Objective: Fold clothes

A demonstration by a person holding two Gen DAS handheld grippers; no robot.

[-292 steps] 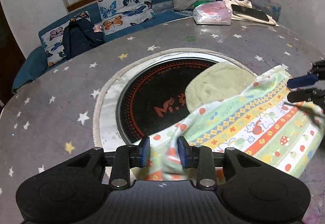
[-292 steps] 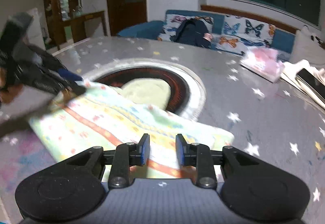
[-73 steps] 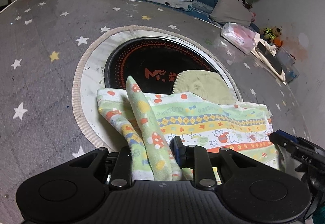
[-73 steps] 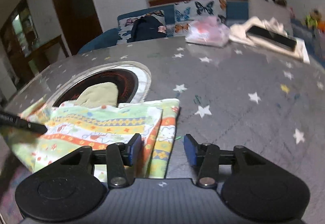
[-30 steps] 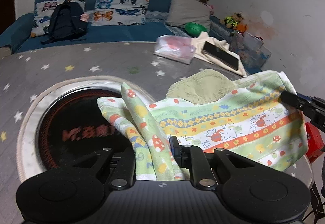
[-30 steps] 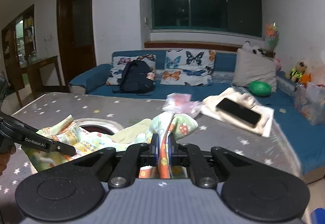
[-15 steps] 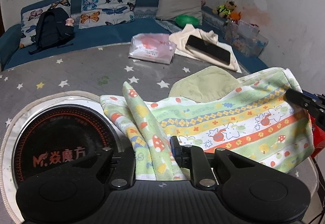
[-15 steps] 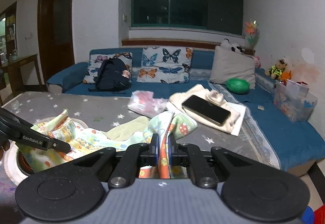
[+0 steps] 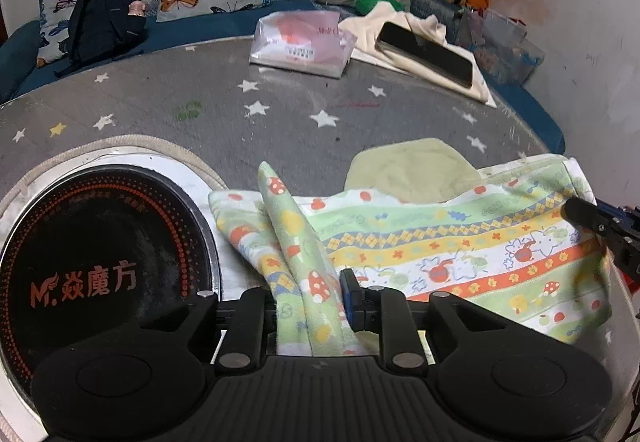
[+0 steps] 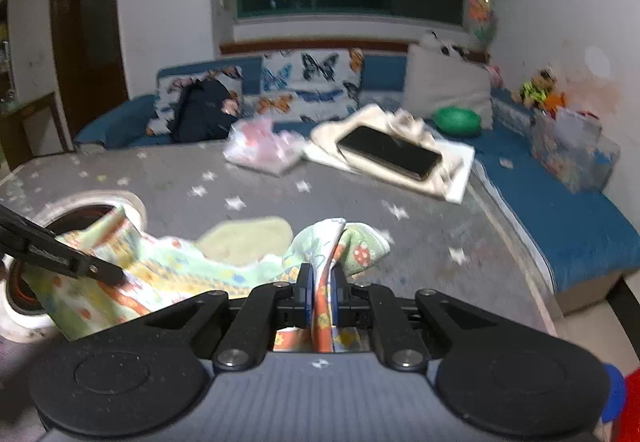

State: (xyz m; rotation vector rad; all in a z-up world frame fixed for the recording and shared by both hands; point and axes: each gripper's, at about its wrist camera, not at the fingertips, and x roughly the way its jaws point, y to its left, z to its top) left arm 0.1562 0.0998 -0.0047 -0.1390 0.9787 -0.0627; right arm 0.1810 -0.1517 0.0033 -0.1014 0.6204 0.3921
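- Both grippers have carried the patterned garment (image 9: 460,254) off the black round hotplate (image 9: 100,262) toward the right-hand edge of the star-printed surface (image 9: 280,101), where it now hangs stretched between them.
- Left wrist view: the left gripper (image 9: 310,292) is clamped on a bunched corner of the garment, its fold standing up between the fingers. The plain green lining (image 9: 412,169) peeks out behind the top edge. The right gripper (image 9: 588,219) pinches the far corner near the surface's edge.
- Right wrist view: the right gripper (image 10: 320,282) is closed tight on a thin pleat of cloth; the left gripper (image 10: 80,266) holds the other end by the hotplate rim.
- Risk: the sagging lower edge could drape over the surface's edge, or the thin pleat could slip out, so that the fold lands crooked. The pink packet (image 9: 300,41) and phone (image 9: 424,53) lie well apart.
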